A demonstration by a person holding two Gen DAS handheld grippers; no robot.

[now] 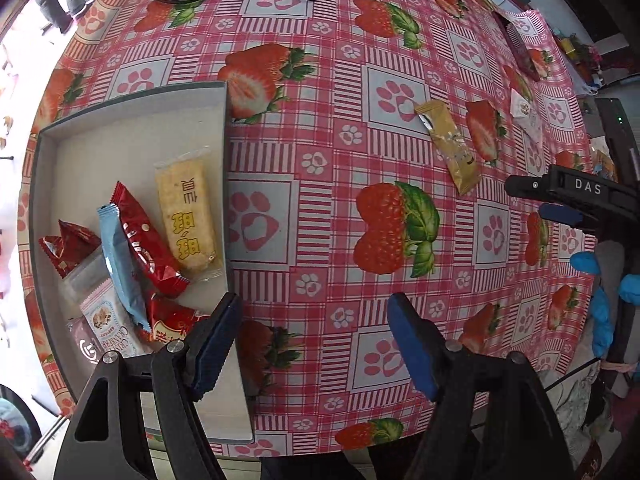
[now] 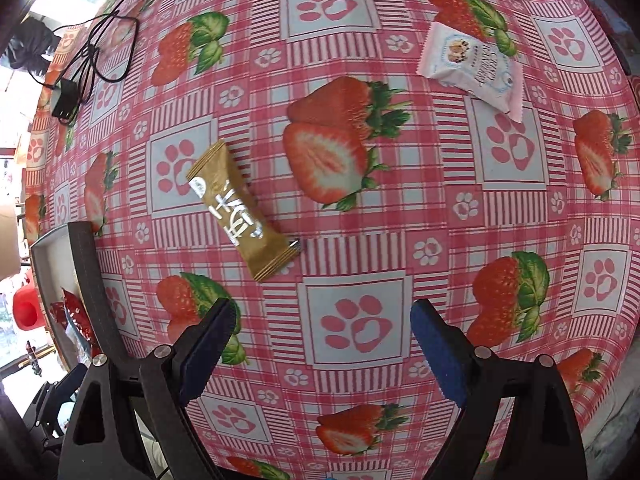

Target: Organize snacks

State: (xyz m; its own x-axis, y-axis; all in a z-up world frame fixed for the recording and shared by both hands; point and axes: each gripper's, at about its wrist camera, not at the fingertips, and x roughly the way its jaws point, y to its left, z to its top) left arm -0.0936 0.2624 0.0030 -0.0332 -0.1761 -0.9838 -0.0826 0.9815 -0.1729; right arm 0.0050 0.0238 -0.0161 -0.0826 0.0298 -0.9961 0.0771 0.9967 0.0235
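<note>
Snacks sorted into white tray (image 1: 132, 120) at left. Gold packet (image 2: 240, 210) and pink-white packet (image 2: 472, 66) lie loose on tablecloth, awaiting pickup. Left gripper (image 1: 312, 344) and right gripper (image 2: 320, 356) both spread wide, grasping nothing.

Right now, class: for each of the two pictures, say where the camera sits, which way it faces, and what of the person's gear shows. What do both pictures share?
Left wrist: on the left tool, facing down on the tablecloth and the box of snacks; both fingers show, open and empty, and the right tool with a blue glove.
Right wrist: on the right tool, facing down; both fingers show, open and empty.
Shared: gold packet, white packet, box.
</note>
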